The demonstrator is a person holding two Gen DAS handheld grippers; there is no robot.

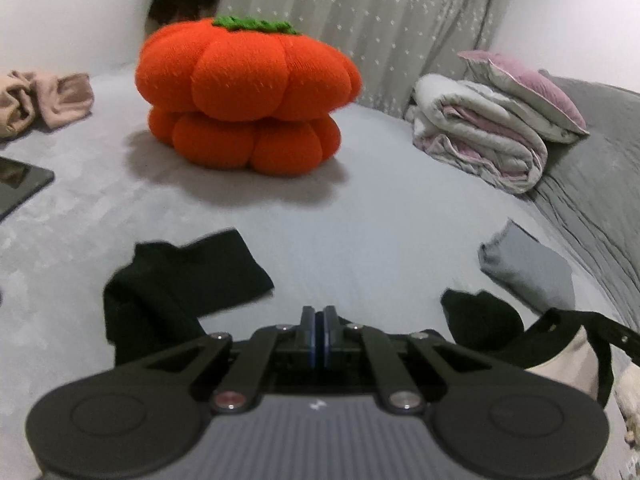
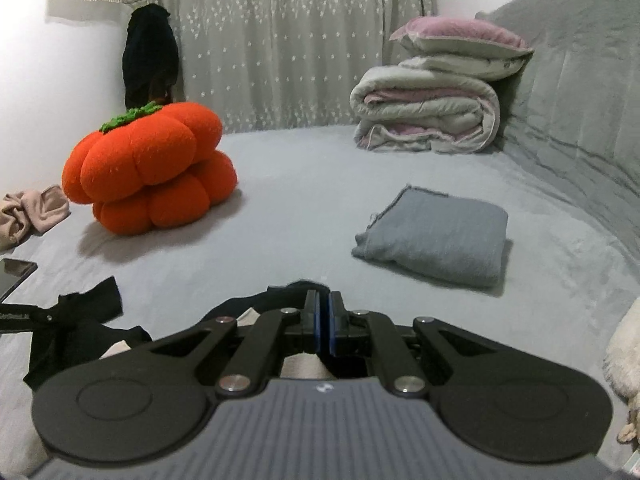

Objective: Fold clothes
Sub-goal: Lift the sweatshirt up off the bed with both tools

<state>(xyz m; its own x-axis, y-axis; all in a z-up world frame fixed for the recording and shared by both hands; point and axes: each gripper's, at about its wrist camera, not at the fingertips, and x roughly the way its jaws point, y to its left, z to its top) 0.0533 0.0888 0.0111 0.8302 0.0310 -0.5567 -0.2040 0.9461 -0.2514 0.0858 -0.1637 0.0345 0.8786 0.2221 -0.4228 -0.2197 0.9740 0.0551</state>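
Your left claw (image 1: 319, 314) has its pads pressed together over the grey bed (image 1: 360, 216); whether cloth is caught between them cannot be told. The black garment (image 1: 180, 280) lies just ahead to its left, and more of it spreads right of the claw. Your right claw (image 2: 324, 300) is likewise closed, with black cloth directly beneath its tips. A folded grey cloth (image 2: 436, 236) sits ahead right of it, an orange pumpkin cushion (image 2: 148, 176) far ahead left.

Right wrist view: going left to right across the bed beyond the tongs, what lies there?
Beige garment → orange pumpkin cushion → folded grey cloth. The rolled duvet with a pink pillow on top sits farther back over much the same span as the cloth, so it is left unplaced.
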